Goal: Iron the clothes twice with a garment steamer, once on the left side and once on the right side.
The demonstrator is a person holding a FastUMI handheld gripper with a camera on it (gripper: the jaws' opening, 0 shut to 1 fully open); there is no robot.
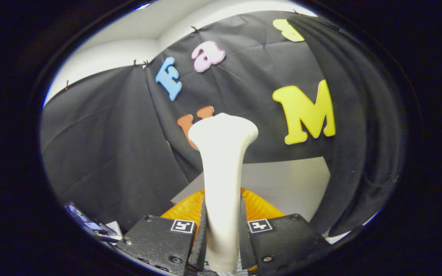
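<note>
A white garment steamer (222,172) stands upright between my fingers, its flared head pointing up and away toward the booth's black wall. My gripper (223,239) is shut on the steamer's narrow handle, both black fingers (200,241) pressing its sides. An orange ribbed thing (261,207), possibly the steamer's base or holder, sits just behind the fingers. I see no garment here.
A grey-white surface (290,184) lies beyond the steamer under the hanging black cloth. A phone-like device (84,222) and some papers (113,229) lie down to the left of the fingers. Folded black drapery (359,153) hangs on the right.
</note>
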